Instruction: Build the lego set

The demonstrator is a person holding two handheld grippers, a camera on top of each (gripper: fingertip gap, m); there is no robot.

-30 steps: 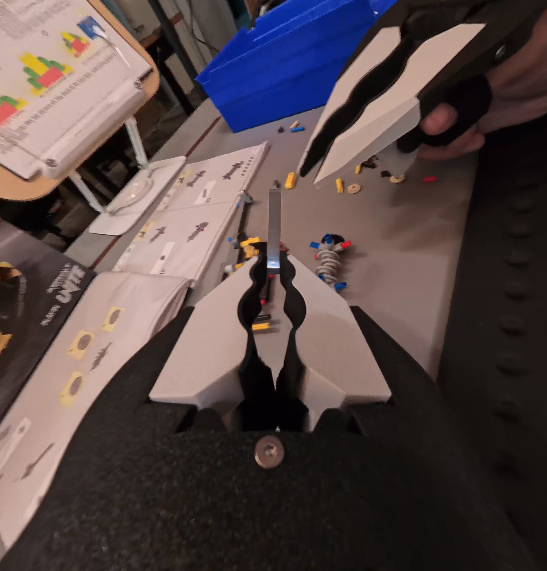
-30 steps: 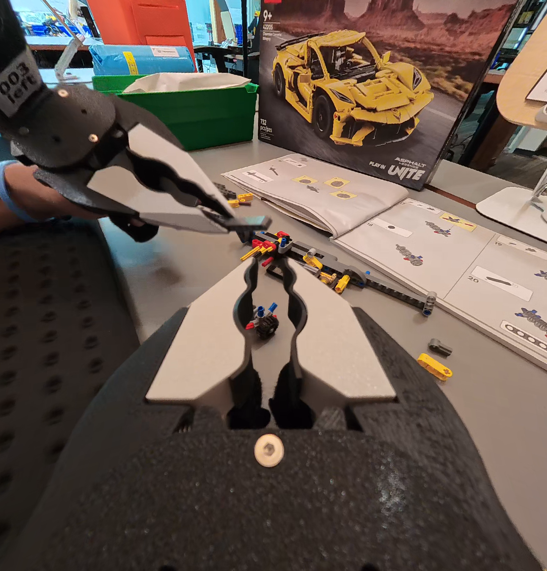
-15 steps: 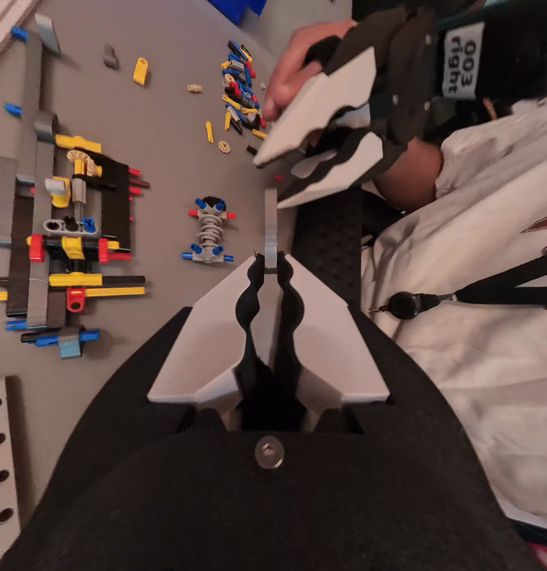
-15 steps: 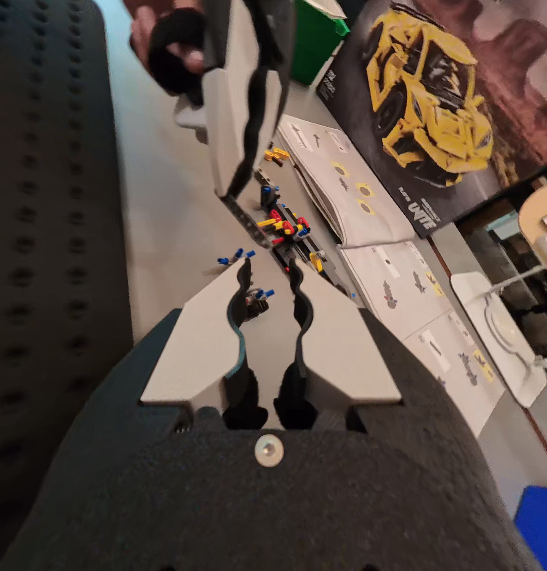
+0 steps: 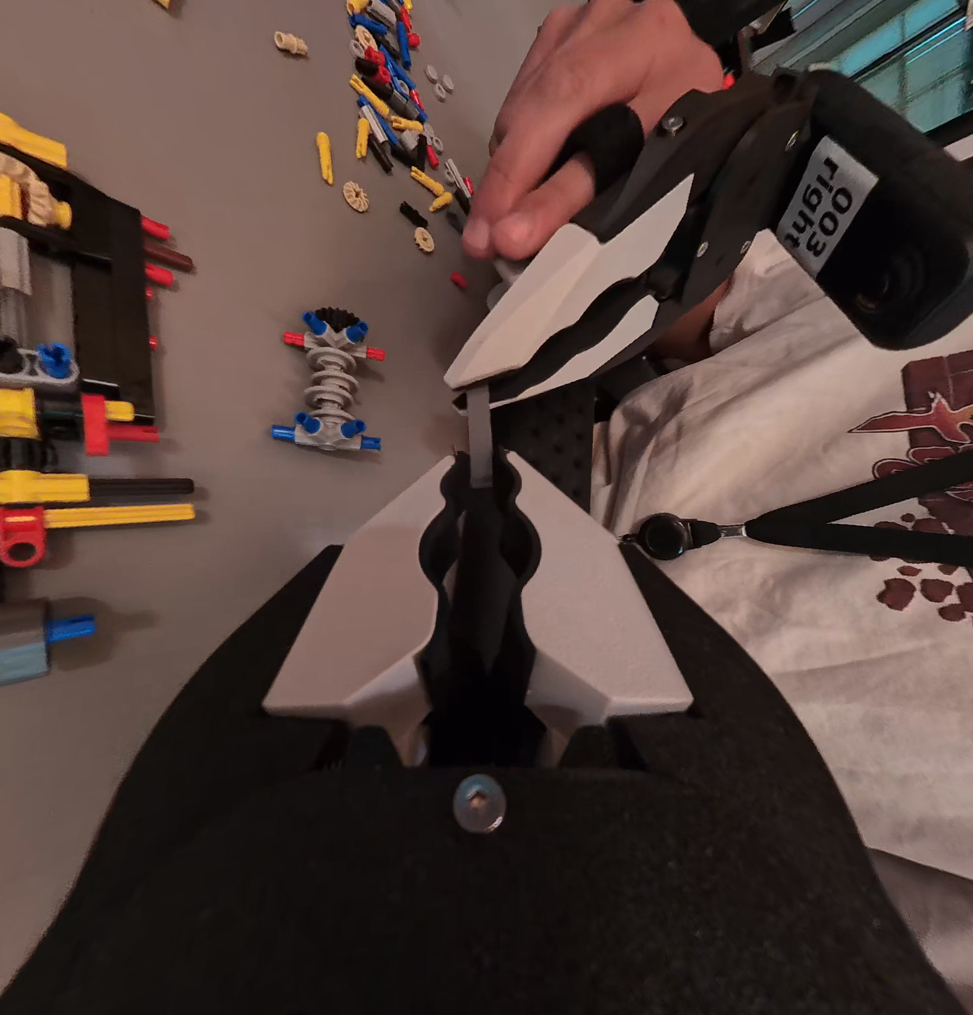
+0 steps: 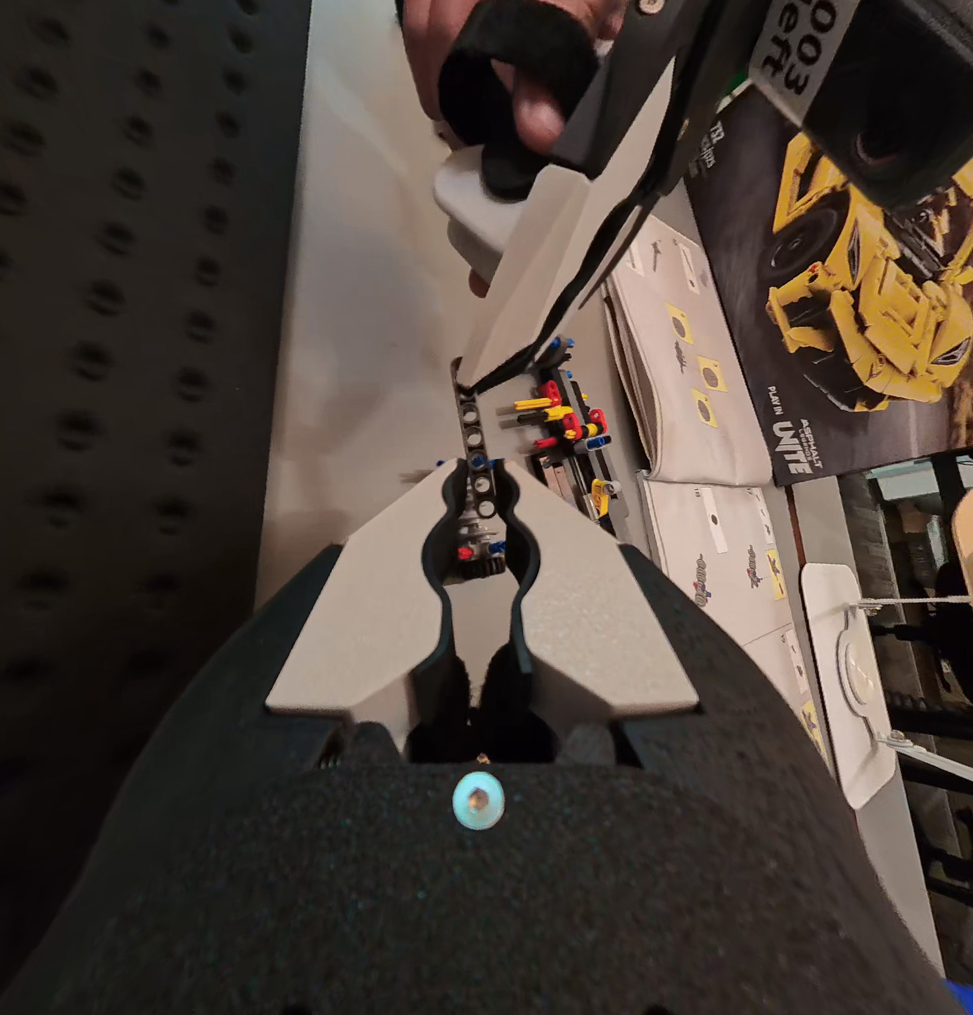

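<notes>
Lego beam is being pinched by the left gripper; the right gripper is sitting narrowly parted around its far end.

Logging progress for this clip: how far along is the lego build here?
Early stage. Done: a flat chassis section and a small spring sub-assembly lie on the table. In hand: the left hand-held gripper is shut on a grey holed beam, whose far end sits between the right hand-held gripper's tips. Left: a pile of loose pins remains unused.
</notes>
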